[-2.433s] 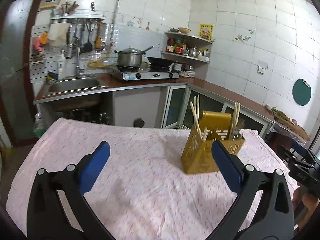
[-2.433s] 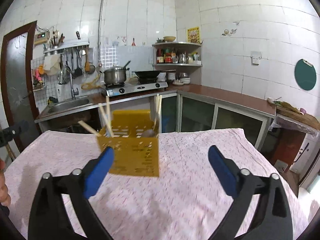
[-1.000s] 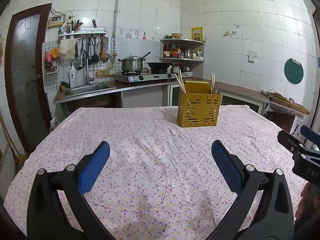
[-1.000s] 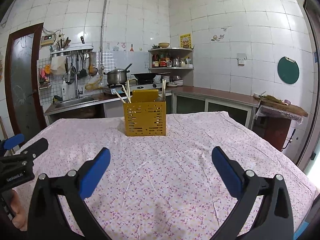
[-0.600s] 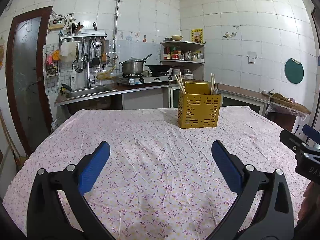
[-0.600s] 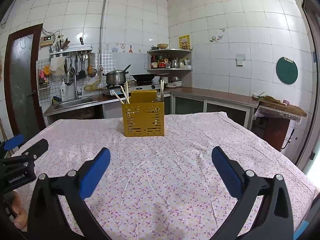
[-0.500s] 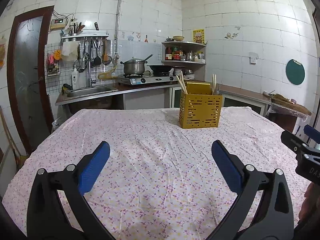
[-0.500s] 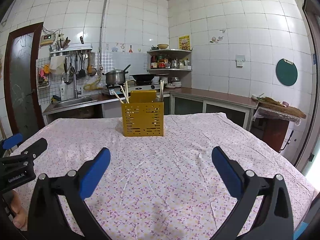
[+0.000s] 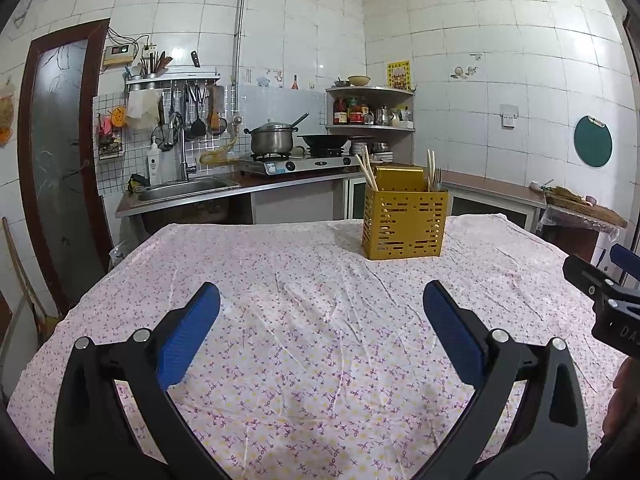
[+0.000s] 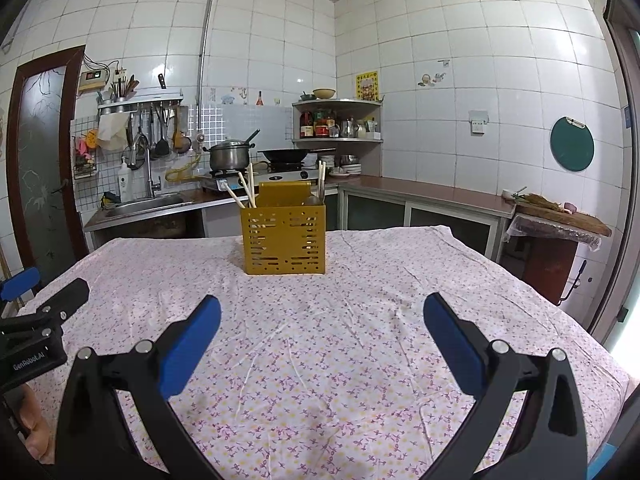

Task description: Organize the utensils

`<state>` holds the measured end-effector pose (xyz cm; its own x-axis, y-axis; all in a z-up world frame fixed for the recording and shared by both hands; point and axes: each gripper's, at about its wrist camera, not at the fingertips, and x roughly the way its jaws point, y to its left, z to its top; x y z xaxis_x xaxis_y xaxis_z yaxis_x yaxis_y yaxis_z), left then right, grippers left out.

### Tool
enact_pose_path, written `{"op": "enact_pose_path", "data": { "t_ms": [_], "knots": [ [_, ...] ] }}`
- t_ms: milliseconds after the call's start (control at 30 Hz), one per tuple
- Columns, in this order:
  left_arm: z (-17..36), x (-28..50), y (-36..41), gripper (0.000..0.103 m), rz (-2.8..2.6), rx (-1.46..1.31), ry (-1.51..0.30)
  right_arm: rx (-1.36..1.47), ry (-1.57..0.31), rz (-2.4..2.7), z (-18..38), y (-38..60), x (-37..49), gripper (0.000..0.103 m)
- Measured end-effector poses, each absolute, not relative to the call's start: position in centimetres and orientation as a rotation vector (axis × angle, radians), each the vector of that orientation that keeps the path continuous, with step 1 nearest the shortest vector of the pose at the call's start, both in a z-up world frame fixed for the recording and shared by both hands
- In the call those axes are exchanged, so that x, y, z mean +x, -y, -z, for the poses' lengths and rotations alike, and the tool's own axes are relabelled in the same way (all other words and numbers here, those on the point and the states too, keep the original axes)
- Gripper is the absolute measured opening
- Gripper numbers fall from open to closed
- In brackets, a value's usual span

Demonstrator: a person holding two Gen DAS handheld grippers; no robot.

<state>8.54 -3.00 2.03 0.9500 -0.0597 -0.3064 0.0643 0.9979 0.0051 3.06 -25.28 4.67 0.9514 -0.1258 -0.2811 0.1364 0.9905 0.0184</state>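
Both grippers have backed well away from the yellow utensil caddy point(image 9: 404, 224), which earlier filled the space just past the jaws and now stands small, far ahead of them on the cloth-covered counter point(image 9: 304, 320). From the left gripper point(image 9: 320, 330) the caddy sits ahead and a little toward its right jaw; from the right gripper point(image 10: 322, 334) it sits ahead and toward its left jaw. Both sets of jaws are spread wide and hold nothing, with only floral cloth between the blue pads.

Inside the caddy, pale chopsticks point(image 10: 244, 190) lean out toward the left of its rim, another pair stands upright nearer the right side, and a fork point(image 9: 437, 179) shows beside them in the left view. No loose utensils lie on the cloth near either gripper, so the sorting looks finished or nearly so.

Judging by its thin, perforated walls, the caddy is probably light and stiff, likely sheet metal or hard plastic. It may slide on the cloth if nudged. A sound hold would be across the top rim or one wall, kept level so the contents do not tip. The chopsticks are slim, smooth and apt to roll; pinch them mid-shaft.
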Motion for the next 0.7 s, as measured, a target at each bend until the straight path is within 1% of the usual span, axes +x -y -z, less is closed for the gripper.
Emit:
{"op": "enact_pose_path", "data": {
  "t_ms": [700],
  "knots": [
    [-2.27, 8.4, 2.72, 0.098, 0.057, 0.012, -0.308, 0.039, -0.287, 0.133, -4.36, 25.32, 3.29, 0.099]
  ]
}}
